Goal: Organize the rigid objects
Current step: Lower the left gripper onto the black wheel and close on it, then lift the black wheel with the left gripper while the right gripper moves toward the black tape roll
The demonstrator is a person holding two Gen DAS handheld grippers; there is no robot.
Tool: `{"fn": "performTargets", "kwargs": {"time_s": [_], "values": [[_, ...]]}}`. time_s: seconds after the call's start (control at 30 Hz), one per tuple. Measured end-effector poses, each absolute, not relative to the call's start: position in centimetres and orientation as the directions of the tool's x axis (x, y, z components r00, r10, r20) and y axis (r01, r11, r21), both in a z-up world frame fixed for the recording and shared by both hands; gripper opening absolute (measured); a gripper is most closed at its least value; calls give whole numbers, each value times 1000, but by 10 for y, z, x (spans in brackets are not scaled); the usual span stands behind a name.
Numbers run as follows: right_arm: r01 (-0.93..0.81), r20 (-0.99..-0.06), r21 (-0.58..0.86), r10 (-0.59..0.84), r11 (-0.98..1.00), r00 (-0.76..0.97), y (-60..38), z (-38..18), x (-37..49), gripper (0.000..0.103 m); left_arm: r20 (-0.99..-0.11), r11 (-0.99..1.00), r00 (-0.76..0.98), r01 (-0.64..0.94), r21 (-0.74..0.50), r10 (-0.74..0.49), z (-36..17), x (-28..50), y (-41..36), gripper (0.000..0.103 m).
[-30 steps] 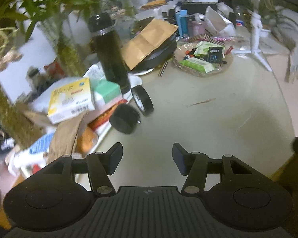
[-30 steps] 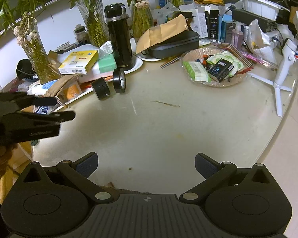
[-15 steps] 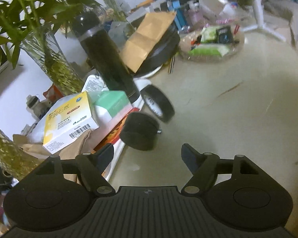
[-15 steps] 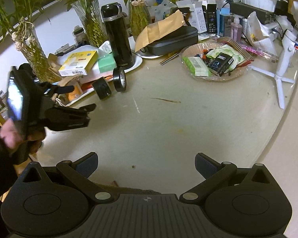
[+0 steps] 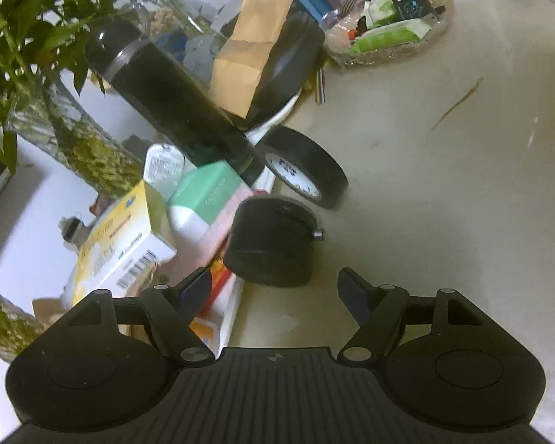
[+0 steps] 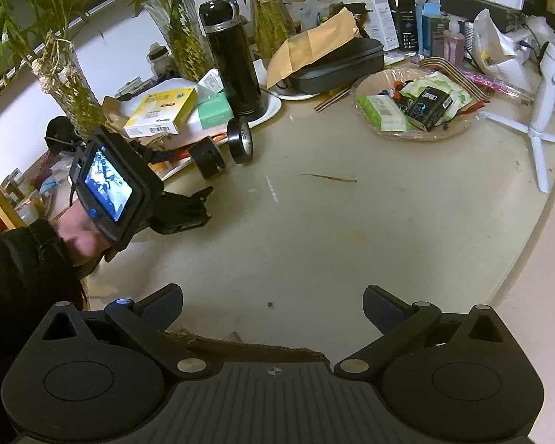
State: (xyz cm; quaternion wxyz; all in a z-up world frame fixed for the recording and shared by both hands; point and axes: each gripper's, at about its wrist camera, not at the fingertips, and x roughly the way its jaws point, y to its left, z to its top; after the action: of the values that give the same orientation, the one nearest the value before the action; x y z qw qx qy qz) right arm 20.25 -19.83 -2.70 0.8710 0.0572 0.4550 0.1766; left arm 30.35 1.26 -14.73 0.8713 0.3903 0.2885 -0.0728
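A black round puck-like object [image 5: 273,244] lies on the beige tabletop [image 5: 444,203], against the edge of a pile of boxes. Just behind it a black tape roll [image 5: 303,170] stands on edge. My left gripper [image 5: 275,292] is open and tilted, its fingertips just short of the puck and nothing between them. In the right wrist view the left gripper [image 6: 188,175], held by a hand in a black sleeve, points at the puck [image 6: 207,157] and the tape roll [image 6: 240,140]. My right gripper [image 6: 273,305] hangs open over bare table near the front edge.
A black thermos [image 6: 233,70] stands on a white tray [image 6: 270,105]. Beside it are a yellow box [image 6: 162,111], a green box [image 6: 212,111] and a black case [image 6: 336,66] under a brown envelope. A glass dish [image 6: 418,135] of packets and a white tripod [image 6: 544,85] stand at the right. Plant vases line the back left.
My left gripper has come down and closer to the puck and tape roll, rolling as it went, and its jaws have spread wider. The right gripper has stayed put.
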Motion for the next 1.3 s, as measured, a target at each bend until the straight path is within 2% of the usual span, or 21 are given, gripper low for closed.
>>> {"fn": "performTargets", "kwargs": {"time_s": [0.4, 0.43, 0.53, 0.7, 1.13, 1.3], "values": [[-254, -783, 244, 345, 936, 518, -198, -31, 203, 103, -478, 648, 875, 319, 692, 79, -157, 314, 9, 75], [-254, -783, 244, 344, 936, 518, -198, -30, 203, 103, -481, 653, 873, 320, 687, 78, -156, 315, 10, 73], [-254, -783, 244, 344, 936, 518, -198, -31, 203, 103, -502, 667, 862, 339, 663, 62, -156, 316, 11, 59], [-253, -783, 243, 343, 937, 520, -199, -30, 202, 103, -523, 694, 849, 331, 639, 76, -153, 319, 11, 58], [-231, -783, 226, 317, 946, 534, -201, -31, 204, 103, -606, 767, 795, 374, 522, 24, -137, 314, 8, 56], [-222, -781, 221, 308, 950, 543, -202, -31, 205, 103, -608, 779, 794, 383, 498, -2, -126, 304, 3, 56]]}}
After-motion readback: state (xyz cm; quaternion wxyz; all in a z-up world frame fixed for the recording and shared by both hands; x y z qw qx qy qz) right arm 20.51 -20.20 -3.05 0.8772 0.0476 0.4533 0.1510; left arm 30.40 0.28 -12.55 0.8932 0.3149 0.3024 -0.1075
